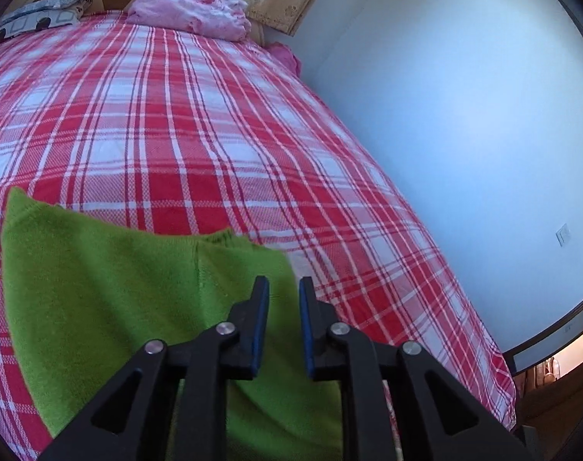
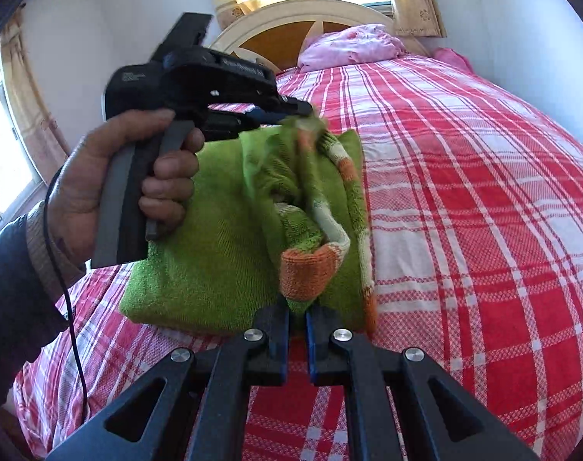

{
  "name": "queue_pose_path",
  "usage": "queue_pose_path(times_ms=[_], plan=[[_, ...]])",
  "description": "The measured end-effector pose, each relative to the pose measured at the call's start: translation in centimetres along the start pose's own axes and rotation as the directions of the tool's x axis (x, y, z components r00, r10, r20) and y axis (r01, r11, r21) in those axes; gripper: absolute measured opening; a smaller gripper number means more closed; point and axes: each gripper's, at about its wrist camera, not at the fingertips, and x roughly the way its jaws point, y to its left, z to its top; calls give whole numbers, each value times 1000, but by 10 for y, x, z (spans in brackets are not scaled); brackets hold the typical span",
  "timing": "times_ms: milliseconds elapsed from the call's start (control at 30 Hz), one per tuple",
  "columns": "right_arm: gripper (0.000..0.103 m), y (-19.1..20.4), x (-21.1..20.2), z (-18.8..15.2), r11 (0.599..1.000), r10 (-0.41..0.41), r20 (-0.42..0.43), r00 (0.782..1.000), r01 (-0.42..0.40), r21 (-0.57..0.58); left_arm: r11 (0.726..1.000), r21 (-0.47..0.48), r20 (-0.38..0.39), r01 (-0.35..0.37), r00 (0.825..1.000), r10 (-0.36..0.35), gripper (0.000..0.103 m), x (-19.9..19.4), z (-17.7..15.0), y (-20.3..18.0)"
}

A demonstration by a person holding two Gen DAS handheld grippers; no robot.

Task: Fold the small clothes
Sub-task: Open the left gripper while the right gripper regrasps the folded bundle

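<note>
Both tools grip the green garment (image 2: 230,238) at frame centre, above the plaid bed (image 2: 483,192): right tool (image 2: 298,320) clamped on its cuff, left tool (image 2: 291,113) on the upper edge. Uneven pulling may slip the knit free, spoiling the fold.

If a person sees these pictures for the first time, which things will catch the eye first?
First, the bright green knitted garment with orange and white cuffs, held up between both claws over the red and white checked bedspread. The right claw pinches its lower orange cuff; the left claw grips its top. Behind, a crumpled pink blanket lies at the cream wooden headboard.
</note>
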Motion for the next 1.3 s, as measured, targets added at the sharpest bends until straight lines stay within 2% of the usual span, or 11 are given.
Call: queue_pose_path(times_ms=[100, 200, 300, 433, 500, 567, 667, 833, 1000, 1067, 1300], plan=[[6, -5, 2, 1, 1000, 11, -5, 1000, -11, 24, 1000, -1, 32, 16, 999, -16, 16, -14, 0, 0], [6, -10, 2, 1, 998, 32, -6, 999, -32, 52, 1000, 2, 70, -4, 998, 4, 35, -34, -11, 7], [9, -13, -1, 1, 996, 57, 8, 998, -58, 72, 995, 37, 126, -96, 988, 91, 48, -59, -34, 18], [38, -16, -13, 2, 994, 44, 66, 997, -51, 97, 973, 39, 194, -226, 957, 214, 68, -88, -73, 40], [46, -16, -24, 2, 995, 13, 120, 993, -24, 93, 970, 20, 204, -241, 951, 232, 69, -94, -87, 51], [46, -12, -34, 7, 998, -13, 168, 986, 2, 65, 971, 5, 212, -240, 949, 233, 71, -97, -100, 60], [46, -5, -34, 22, 998, 30, 176, 984, -39, 46, 978, -12, 220, -210, 953, 207, 79, -93, -111, 65], [46, 6, -1, 62, 998, 58, 91, 994, -61, 30, 987, -20, 235, -157, 959, 158, 81, -89, -115, 71], [45, -1, 54, 90, 997, 42, -40, 998, -39, 61, 991, -62, 244, -120, 961, 131, 92, -92, -121, 83], [20, -1, 70, 92, 998, 56, -91, 994, -52, 47, 990, -78, 242, -114, 961, 130, 95, -91, -122, 86], [15, -1, 47, 96, 998, -65, -10, 998, 66, 17, 990, -57, 221, -133, 965, 142, 103, -86, -124, 81]])
